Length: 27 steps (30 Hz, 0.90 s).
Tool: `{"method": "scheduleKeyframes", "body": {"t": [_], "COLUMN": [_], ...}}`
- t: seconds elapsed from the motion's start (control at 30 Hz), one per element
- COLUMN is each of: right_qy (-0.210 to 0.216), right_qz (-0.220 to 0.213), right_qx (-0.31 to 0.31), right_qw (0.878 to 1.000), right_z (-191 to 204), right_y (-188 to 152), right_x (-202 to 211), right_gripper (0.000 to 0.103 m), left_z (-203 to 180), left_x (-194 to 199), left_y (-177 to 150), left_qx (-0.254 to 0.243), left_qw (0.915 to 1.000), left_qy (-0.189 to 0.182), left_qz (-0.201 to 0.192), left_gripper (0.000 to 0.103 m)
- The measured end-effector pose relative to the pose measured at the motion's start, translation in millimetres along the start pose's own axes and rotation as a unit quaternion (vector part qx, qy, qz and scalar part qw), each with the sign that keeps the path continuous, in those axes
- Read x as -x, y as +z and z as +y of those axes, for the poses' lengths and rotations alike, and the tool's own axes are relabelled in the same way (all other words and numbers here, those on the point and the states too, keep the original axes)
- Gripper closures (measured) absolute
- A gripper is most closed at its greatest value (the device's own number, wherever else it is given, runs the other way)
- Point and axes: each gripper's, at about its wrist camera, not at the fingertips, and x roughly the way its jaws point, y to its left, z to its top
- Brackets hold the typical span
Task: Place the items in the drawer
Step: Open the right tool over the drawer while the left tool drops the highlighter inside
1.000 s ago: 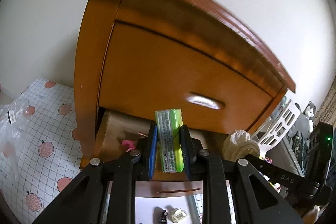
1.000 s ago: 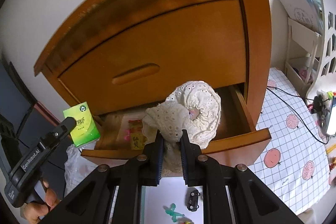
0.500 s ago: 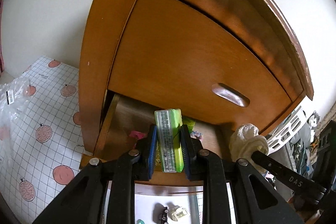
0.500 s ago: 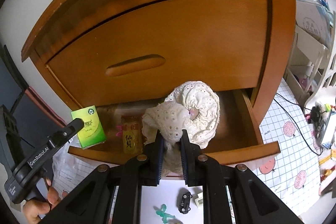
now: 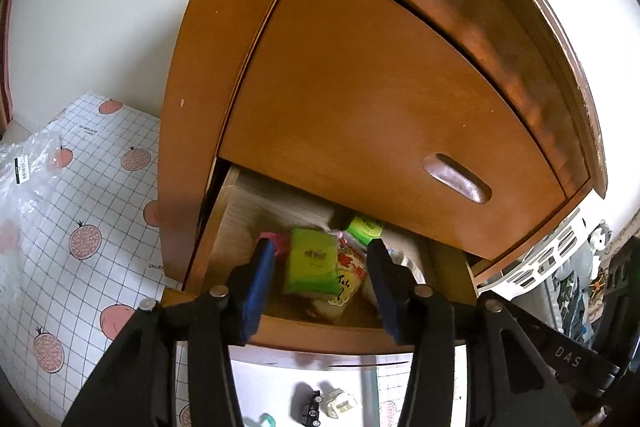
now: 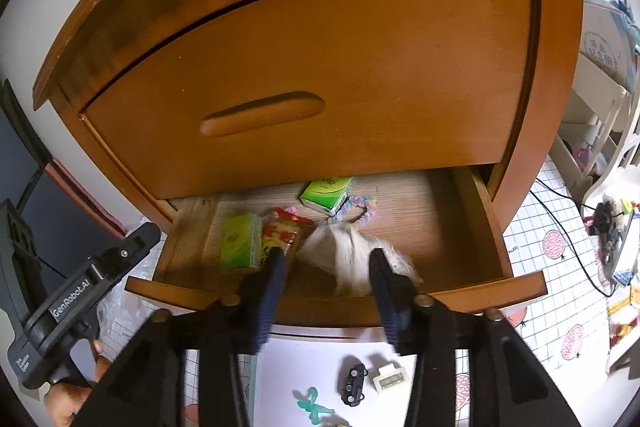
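Observation:
The lower drawer (image 6: 520,283) of a brown wooden nightstand stands pulled out. My left gripper (image 5: 320,269) is open above the drawer's left part. Under it a green tissue packet (image 5: 310,263) lies flat against a red snack bag (image 5: 348,277). My right gripper (image 6: 328,279) is open too. A white lace cloth (image 6: 352,255), blurred, sits in the drawer between and beyond its fingers, touching neither. The same green packet (image 6: 240,247) and snack bag (image 6: 284,231) show at the drawer's left. A green box (image 6: 328,193) and a pastel hair tie (image 6: 362,207) lie farther back.
The shut upper drawer front (image 6: 320,75) overhangs the back of the open one. A toy car (image 6: 352,381), a small white item (image 6: 388,377) and a green trinket (image 6: 314,407) lie on the floor in front. A white shelf (image 6: 600,67) and cables (image 6: 568,227) are at right.
Both grippers opened. The green packet left my left gripper and now lies in the drawer. The lace cloth left my right gripper and dropped into the drawer. Both cameras moved closer.

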Motion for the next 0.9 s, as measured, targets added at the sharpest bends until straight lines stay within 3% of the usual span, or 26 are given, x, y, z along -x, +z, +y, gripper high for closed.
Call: {"method": "scheduleKeyframes", "body": {"t": [0.4, 0.5, 0.57, 0.63, 0.9], "right_qy": [-0.018, -0.02, -0.02, -0.021, -0.024], "right_qz": [0.001, -0.001, -0.002, -0.002, 0.003], "right_qx": [0.004, 0.007, 0.008, 0.008, 0.001], "right_qw": [1.0, 1.0, 1.0, 1.0, 1.0], "right_z": [-0.4, -3.5, -3.9, -3.9, -9.8], "right_y": [-6.0, -7.3, -7.8, -8.0, -12.1], "right_x": [-0.4, -4.1, -5.5, -5.8, -12.4], "right_gripper": [0.027, 0.012, 0.003, 0.0, 0.0], "left_z": [-0.9, -1.7, -2.8, -4.3, -3.5], "left_x": [-16.8, -19.3, -19.8, -18.4, -11.2], "left_y": [0.5, -1.6, -2.0, -2.8, -2.2], "left_qx": [-0.007, -0.014, -0.021, -0.028, -0.034], "left_qw": [0.9988, 0.9983, 0.9979, 0.9972, 0.9953], "left_qy": [0.048, 0.057, 0.061, 0.069, 0.083], "left_qz": [0.007, 0.004, -0.004, -0.013, -0.036], "left_gripper": [0.024, 0.023, 0.012, 0.003, 0.0]}}
